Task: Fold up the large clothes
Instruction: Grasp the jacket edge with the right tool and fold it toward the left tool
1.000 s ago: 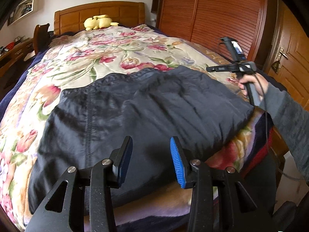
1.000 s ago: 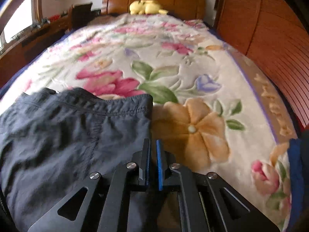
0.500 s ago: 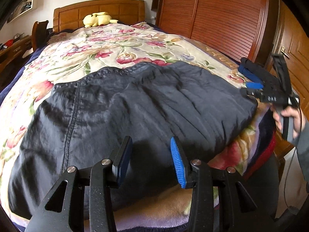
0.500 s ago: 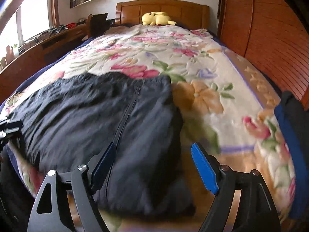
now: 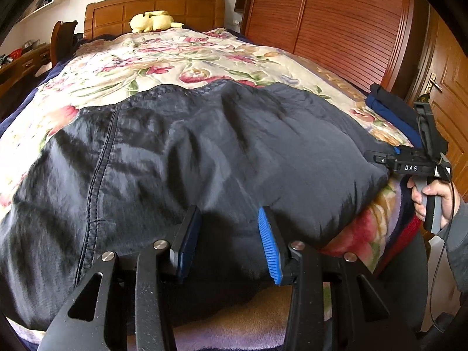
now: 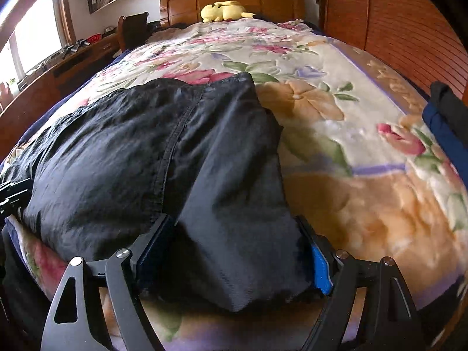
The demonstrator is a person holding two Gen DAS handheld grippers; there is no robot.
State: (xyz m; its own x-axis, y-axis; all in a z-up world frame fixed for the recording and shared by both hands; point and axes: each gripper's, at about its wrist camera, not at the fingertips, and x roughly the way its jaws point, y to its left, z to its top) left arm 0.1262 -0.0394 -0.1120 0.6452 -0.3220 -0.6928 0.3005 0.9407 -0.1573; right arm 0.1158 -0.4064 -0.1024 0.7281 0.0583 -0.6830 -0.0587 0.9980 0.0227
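Note:
A dark, shiny garment (image 5: 204, 152) lies folded across the near end of the floral bedspread (image 5: 175, 55). My left gripper (image 5: 228, 239) hangs over its near edge, jaws partly apart, with cloth below and behind the pads and nothing pinched. In the right wrist view the garment's (image 6: 131, 152) near right corner lies between the pads of my right gripper (image 6: 234, 251), whose jaws are opening wide around it without pressing. A hand holds that right gripper (image 5: 409, 163) at the garment's right end. The left gripper (image 6: 11, 193) just shows at the left border.
A stack of folded dark and blue clothes (image 5: 392, 108) sits at the bed's right edge. A yellow plush toy (image 5: 155, 20) rests by the wooden headboard. A slatted wardrobe (image 5: 336, 23) and a door (image 5: 447, 87) stand to the right, a desk (image 6: 58, 67) to the left.
My right gripper went from shut to wide open and drew back to the garment's near right corner, which now lies between its jaws. The left gripper sank slightly.

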